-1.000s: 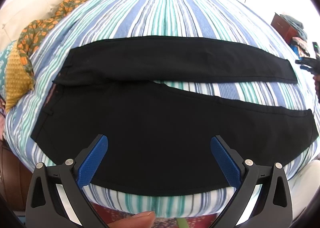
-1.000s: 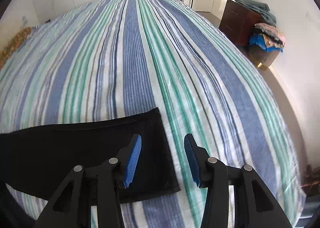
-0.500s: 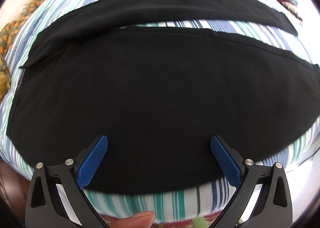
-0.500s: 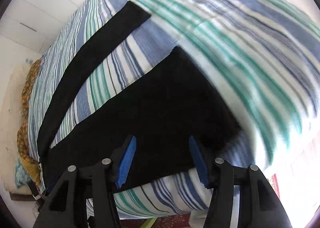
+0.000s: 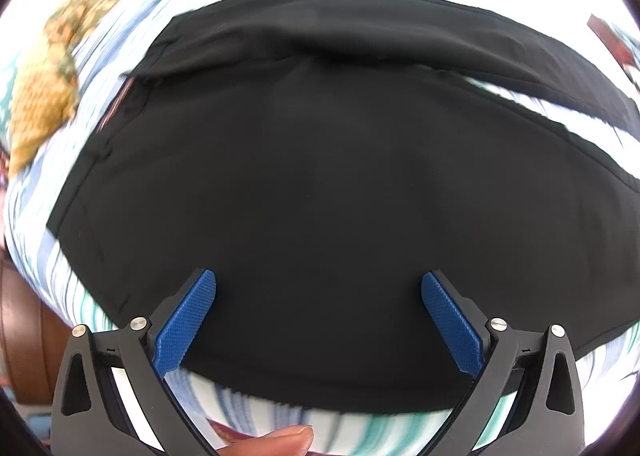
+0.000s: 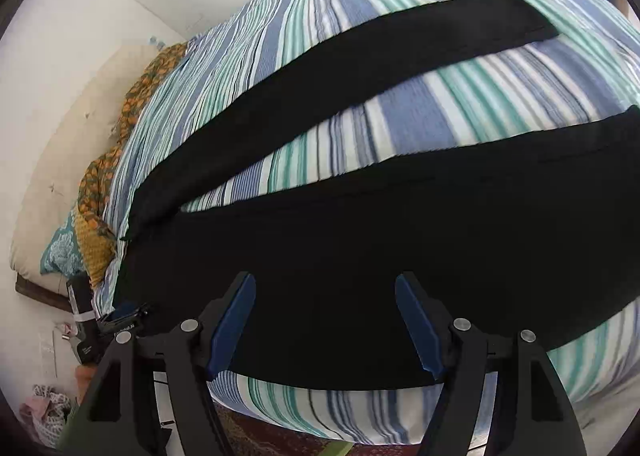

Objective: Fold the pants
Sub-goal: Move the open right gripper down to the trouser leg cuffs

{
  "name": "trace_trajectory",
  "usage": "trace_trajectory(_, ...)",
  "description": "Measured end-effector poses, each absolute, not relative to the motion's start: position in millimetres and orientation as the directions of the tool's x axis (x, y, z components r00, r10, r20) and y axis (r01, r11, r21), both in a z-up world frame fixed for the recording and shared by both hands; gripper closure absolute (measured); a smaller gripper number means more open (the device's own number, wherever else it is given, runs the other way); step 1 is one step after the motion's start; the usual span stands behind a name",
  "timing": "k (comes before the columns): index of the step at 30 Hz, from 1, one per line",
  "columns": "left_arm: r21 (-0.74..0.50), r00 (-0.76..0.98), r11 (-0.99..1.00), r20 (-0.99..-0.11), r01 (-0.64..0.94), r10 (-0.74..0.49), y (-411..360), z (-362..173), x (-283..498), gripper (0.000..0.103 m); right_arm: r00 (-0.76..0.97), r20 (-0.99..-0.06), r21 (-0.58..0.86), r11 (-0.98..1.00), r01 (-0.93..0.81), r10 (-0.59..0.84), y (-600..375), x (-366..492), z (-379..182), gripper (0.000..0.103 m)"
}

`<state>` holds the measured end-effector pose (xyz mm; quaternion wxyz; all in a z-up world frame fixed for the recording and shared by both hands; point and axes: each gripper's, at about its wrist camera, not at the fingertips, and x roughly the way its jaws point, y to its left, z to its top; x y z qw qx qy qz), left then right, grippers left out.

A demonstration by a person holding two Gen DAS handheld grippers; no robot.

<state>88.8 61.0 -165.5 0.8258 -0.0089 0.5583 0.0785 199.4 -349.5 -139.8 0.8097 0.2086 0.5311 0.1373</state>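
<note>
Lying flat: black pants spread on the striped bed cover; waistband toward the bed's left end, 2 legs running toward the right end
Near leg: along the bed's front edge; wide dark cloth fills most of both wrist views
Far leg: angled away from the near one, farther up the bed; a wedge of striped cover shows between the 2 legs, widening toward the hems
Waist area: the top of the far leg overlaps in a soft fold near the crotch; a seam runs down the waist end
Left gripper: blue pads spread wide; over the near leg close to the front edge, pinching nothing; contact with the cloth cannot be told; a fingertip shows below it
Right gripper: pads spread apart, gripping nothing; over the near leg by the front edge
Patterned orange cloth: bunched at the bed's left end, beyond the waistband; blurred in the left view
</note>
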Motion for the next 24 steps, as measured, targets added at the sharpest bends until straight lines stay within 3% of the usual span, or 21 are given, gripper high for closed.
trace_trajectory(5, 0.051, 0.388, 0.985, -0.915, -0.165, 0.112, 71, -155, 71, 0.001, 0.335, -0.85, 0.409, 0.91, -0.062, 0.405, -318, 189, -156, 0.031)
trace_trajectory(11, -0.132, 0.455, 0.973, -0.89, -0.19, -0.032, 83, -119, 107, 0.001, 0.333, -0.851, 0.396, 0.913, -0.1, 0.406, -310, 205, -138, 0.031)
trace_trajectory(18, -0.042, 0.577, 0.982, -0.814, -0.184, 0.074, 80, -80, 206, 0.001, 0.375, -0.767, 0.435, 0.851, -0.294, 0.521, -238, 296, -85, 0.027)
trace_trajectory(24, 0.043, 0.493, 0.955, -0.849, -0.292, 0.189, 116, -120, 250, 0.001, 0.335, -0.759, 0.449, 0.821, -0.352, 0.559, -198, 386, -111, 0.026)
